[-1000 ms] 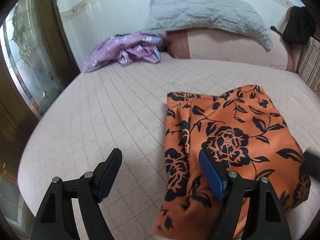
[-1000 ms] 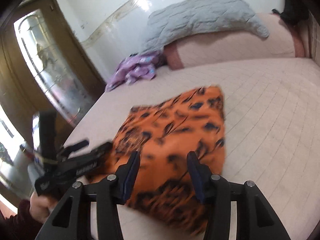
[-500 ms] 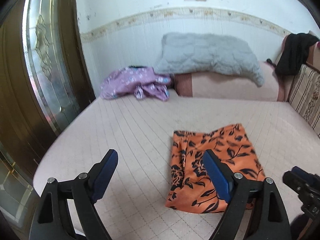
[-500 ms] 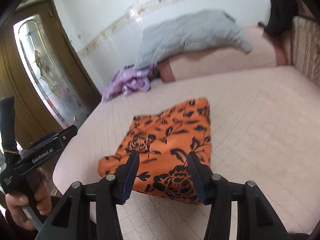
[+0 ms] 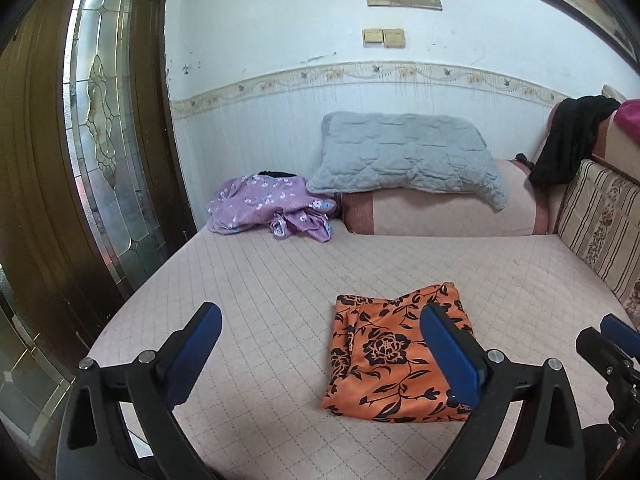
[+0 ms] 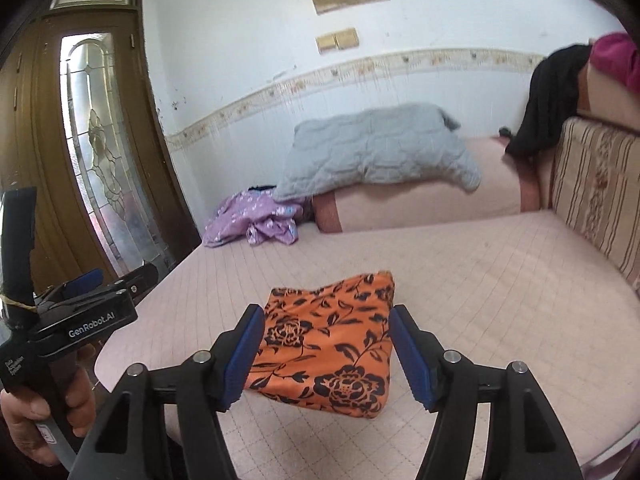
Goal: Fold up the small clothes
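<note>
A folded orange cloth with black flowers [image 5: 396, 352] [image 6: 332, 344] lies flat on the pink quilted bed [image 5: 280, 280] near its front edge. My left gripper [image 5: 320, 344] hovers above and in front of it, jaws wide and still opening, nothing between them. My right gripper [image 6: 326, 344] is also lifted clear of the cloth, its jaws opening and empty. A crumpled purple flowered garment [image 5: 268, 208] [image 6: 256, 220] lies at the far left of the bed. In the right wrist view a hand [image 6: 36, 420] holds the left gripper's handle.
A grey quilted pillow [image 5: 404, 160] rests on a pink bolster [image 5: 440, 212] at the head of the bed. A striped cushion [image 5: 600, 224] and a black garment [image 5: 568, 140] line the right side. A wooden door with glass [image 5: 100, 140] stands left.
Both grippers have risen and pulled back from the orange cloth, and both have opened wider. The cloth stays folded on the bed and looks smaller and farther away.
</note>
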`<state>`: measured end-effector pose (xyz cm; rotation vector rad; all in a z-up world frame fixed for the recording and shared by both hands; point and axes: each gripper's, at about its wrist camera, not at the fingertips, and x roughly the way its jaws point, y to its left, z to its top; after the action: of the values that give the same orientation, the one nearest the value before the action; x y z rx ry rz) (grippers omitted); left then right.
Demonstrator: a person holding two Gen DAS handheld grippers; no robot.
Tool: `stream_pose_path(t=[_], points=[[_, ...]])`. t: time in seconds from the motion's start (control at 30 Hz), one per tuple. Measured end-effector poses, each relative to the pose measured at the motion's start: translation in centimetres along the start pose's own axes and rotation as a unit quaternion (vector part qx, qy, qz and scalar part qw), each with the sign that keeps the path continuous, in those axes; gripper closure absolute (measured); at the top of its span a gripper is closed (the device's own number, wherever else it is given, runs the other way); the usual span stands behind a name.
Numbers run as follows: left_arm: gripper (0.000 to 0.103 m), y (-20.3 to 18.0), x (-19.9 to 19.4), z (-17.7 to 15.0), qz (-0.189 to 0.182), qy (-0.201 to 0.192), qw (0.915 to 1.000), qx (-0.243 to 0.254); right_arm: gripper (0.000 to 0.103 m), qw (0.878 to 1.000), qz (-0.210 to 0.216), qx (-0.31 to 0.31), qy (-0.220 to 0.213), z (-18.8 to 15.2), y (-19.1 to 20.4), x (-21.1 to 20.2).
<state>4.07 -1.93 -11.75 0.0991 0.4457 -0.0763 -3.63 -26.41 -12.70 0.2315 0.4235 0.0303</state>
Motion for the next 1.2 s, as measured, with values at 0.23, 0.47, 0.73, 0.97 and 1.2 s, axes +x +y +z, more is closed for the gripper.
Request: stream_pose_path(t=[0.23,0.47,0.73,0.97,1.2], points=[[0.003,0.6,-1.7,0.4,0.005,-0.001,1.0000,-0.001,0.033,0.999,-0.019,-0.027,-0.024,0.6,1.4,-1.8],[0.003,1.8,-3.2,0.5,0.014,-0.011,0.9998,-0.007,0.033,0.999,-0.006,-0.016,-0.042,1.3,2.0,-3.0],[0.003,3.1,-4.4,0.5,0.030,-0.029,0.9990,-0.016,0.029,0.998,-0.018,-0.025,-0.063,2.2,3.4,-4.6],[0.003,3.7,-4.9,0.6,0.028,-0.041,0.9987,-0.010,0.029,0.996,-0.075,-0.031,-0.046,2.3,3.5,-4.0],[0.003,4.5,-4.6,1.2,0.029,-0.049,0.9982,-0.019,0.029,0.996,-0.076,-0.033,-0.040,2.5,3.5,-3.8]])
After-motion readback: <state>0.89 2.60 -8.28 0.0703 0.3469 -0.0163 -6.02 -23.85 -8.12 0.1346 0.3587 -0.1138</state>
